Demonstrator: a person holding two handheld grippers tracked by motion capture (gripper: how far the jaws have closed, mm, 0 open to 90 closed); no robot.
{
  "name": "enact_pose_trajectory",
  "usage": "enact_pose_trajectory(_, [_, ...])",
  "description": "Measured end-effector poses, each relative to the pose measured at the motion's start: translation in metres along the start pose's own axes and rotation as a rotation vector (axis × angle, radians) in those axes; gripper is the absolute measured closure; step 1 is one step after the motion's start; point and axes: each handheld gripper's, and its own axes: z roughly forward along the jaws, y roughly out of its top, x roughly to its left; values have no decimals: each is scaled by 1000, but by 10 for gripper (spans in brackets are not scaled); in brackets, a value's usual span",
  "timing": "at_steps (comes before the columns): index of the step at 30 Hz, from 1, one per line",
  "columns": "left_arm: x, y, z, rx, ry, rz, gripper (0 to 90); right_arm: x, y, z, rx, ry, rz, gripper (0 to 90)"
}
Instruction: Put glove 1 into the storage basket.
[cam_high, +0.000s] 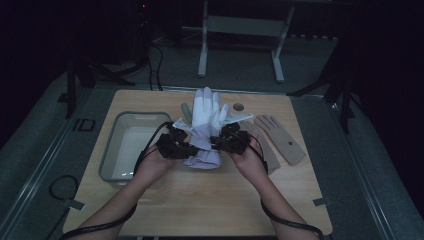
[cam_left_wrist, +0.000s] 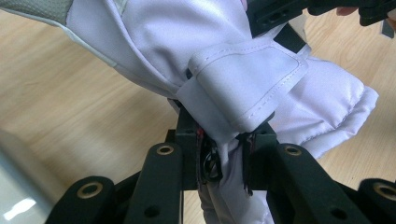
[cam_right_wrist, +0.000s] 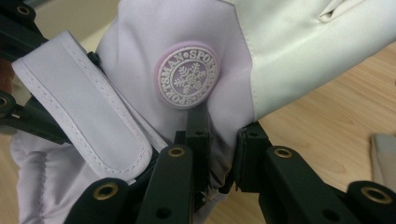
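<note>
So both grippers have the lavender-and-white ski glove (cam_high: 206, 131) pinched at the cuff end, held up a bit over the middle of the wooden table (cam_high: 200, 200), fingers pointing to 12 o'clock and the gathered cuff hanging toward 6. The left gripper (cam_high: 181, 146) bites the glove's edge from 9 o'clock, and in the left gripper view its jaws are squeezed together on a fold of fabric right under the wrist strap (cam_left_wrist: 243, 88). The right gripper (cam_high: 226, 142) comes in from 3 o'clock, and in the right gripper view its jaws are likewise clamped on the fabric just below the round snowflake badge (cam_right_wrist: 187, 77). My read on handling: this thing is padded, light and totally floppy, so it'll sag and fold wherever it isn't supported, and the shell fabric looks smooth enough to slip out of a shallow pinch. Best bite is probably where they already are, on the stitched cuff seam or beside the strap, where layers stack up and give the pads something to hold. Grabbing the puffy palm or the fingers would likely just squash padding. Not fragile at all. A grey plastic bin (cam_high: 131, 145) sits at 9 o'clock from the glove, and a tan glove (cam_high: 280, 137) lies flat at 3 o'clock, with another partly behind the right hand.
</note>
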Motion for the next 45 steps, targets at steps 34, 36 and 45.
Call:
enact_pose_trajectory(34, [92, -74, -117, 97, 120, -102, 732, 116, 90, 91, 2, 151, -43, 788])
enact_pose_trajectory(36, [97, -81, -118, 108, 112, -105, 732, 122, 91, 98, 13, 163, -30, 788])
enact_pose_trajectory(45, [113, -113, -85, 148, 40, -132, 729, 128, 68, 132, 114, 168, 8, 788])
